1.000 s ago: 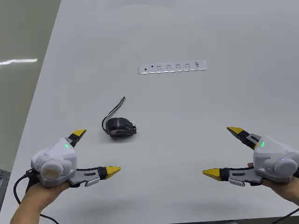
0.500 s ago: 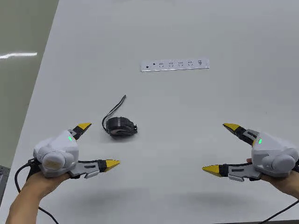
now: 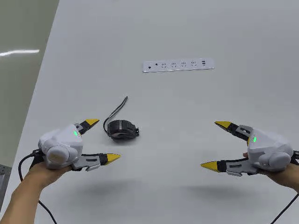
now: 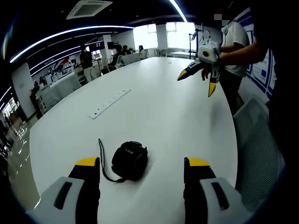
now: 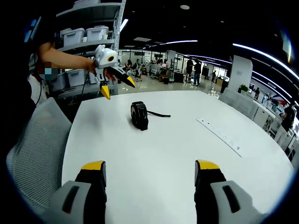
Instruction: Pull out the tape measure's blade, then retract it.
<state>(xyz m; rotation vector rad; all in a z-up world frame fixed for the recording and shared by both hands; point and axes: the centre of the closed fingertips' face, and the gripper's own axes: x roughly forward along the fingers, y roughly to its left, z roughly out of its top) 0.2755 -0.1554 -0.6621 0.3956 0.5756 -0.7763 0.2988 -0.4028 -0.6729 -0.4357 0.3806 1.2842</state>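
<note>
I have the left gripper (image 3: 103, 139) hovering low over the near left of the broad white tabletop (image 3: 196, 107). Its white body is held in the person's left hand (image 3: 44, 172), and its two yellow-tipped fingers (image 3: 113, 157) are spread wide with nothing between them. The black round tape measure (image 3: 122, 129) rests on the table just beyond that gripper and a little to its right, near the farther fingertip and, as far as I can see, not touching it. Its thin black wrist cord (image 3: 117, 108) loops away from the case toward the far side of the table. In the left gripper view the tape measure sits ahead between my two jaws, nearer the left one, with the cord curling down its left side. The right gripper (image 3: 215, 144) hangs over the near right of the table, well apart from the tape measure, held by the right hand (image 3: 286, 173). Its fingers are likewise splayed open on air. In the right gripper view the tape measure lies well ahead, a little left of centre, its cord trailing off to the right and the left gripper raised beyond it at the upper left. A long white power strip (image 3: 178, 65) lies across the table farther back, well apart from the tape measure and from both grippers. A grey mesh chair back (image 5: 37, 135) stands at the table's edge in the right gripper view, and metal shelving with pale storage bins (image 5: 91, 32) rises behind it.
</note>
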